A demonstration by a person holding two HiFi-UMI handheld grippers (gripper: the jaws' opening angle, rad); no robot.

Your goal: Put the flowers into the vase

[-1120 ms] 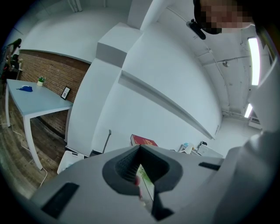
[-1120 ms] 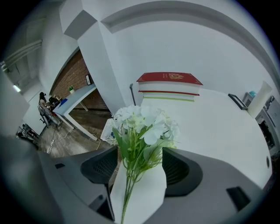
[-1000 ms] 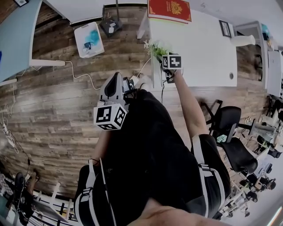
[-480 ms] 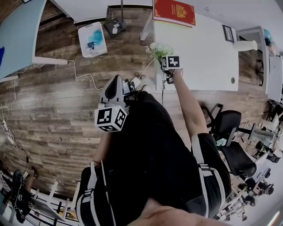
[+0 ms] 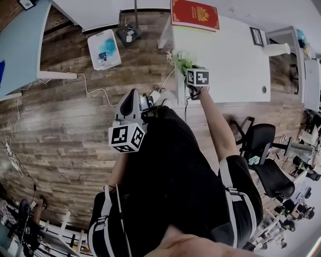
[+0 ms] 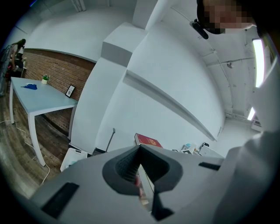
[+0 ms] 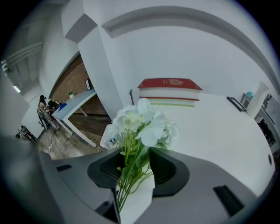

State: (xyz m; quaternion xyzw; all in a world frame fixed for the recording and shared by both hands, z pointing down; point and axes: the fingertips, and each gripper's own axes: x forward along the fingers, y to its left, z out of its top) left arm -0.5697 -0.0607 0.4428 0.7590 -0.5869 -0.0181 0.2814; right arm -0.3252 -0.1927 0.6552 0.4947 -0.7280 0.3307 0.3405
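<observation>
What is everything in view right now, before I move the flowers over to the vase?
white table: one, white, ahead of the person
flowers: one bunch, white blooms on green stems, over the table's left edge
vase: one, white, at the table's right edge
book: one, red, at the table's far end
picture frame: one, dark, on the table near the vase
blue table: one, light blue, far left
package: one, white and blue, on the wooden floor
cable: one, white, on the floor
office chairs: at least two, black, right side
right hand-held gripper: one, grey, jaws closing with the flower stems between them
left hand-held gripper: one, grey, jaws together, empty
</observation>
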